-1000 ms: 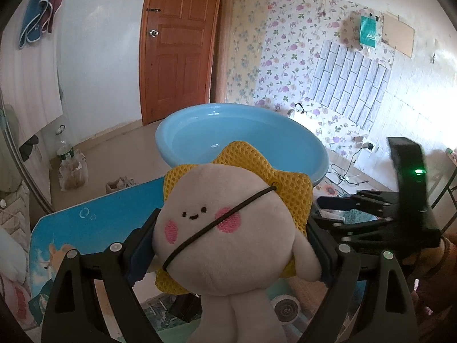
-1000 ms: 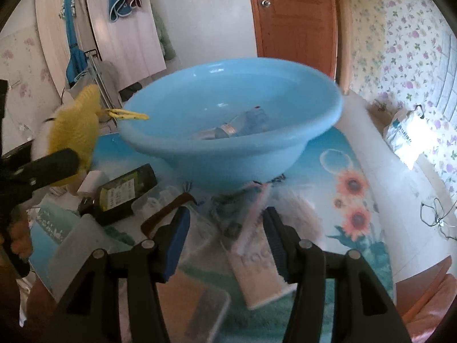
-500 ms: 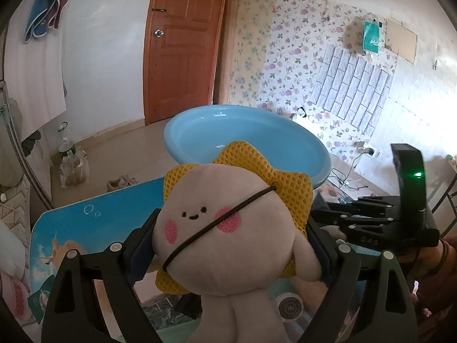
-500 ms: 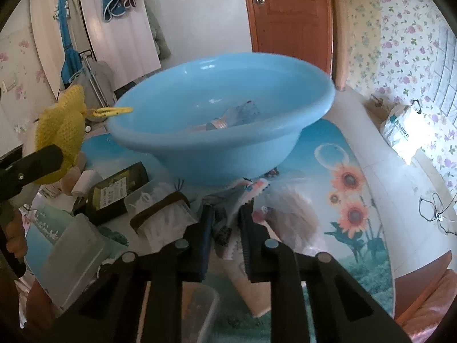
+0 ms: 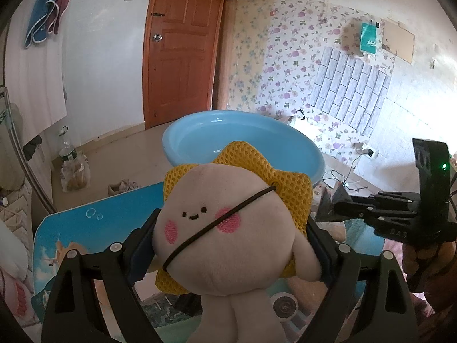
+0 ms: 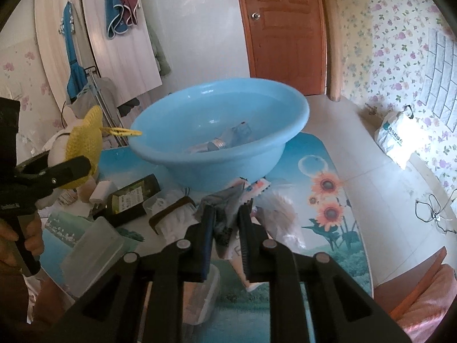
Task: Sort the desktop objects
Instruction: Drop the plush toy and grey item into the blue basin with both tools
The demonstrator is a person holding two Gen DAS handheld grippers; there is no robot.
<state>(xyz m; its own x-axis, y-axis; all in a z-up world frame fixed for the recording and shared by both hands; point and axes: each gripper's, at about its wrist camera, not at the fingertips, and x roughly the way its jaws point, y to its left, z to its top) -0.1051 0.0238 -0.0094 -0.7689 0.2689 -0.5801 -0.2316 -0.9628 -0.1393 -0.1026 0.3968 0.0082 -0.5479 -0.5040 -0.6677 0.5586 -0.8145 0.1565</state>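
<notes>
At six o'clock from the blue basin [image 6: 220,131], the right tool [image 6: 225,223] pinched what looked like a crumpled sachet [image 6: 225,208]; the left tool [image 5: 228,245] gripped a plush doll [image 5: 228,228].

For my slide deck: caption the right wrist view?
Right gripper pinches a foil packet before the blue basin.

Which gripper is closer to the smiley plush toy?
Left. The left gripper has the plush toy squeezed between its fingers. The right gripper is off to the side, shut on a crinkly packet in front of the blue basin.
</notes>
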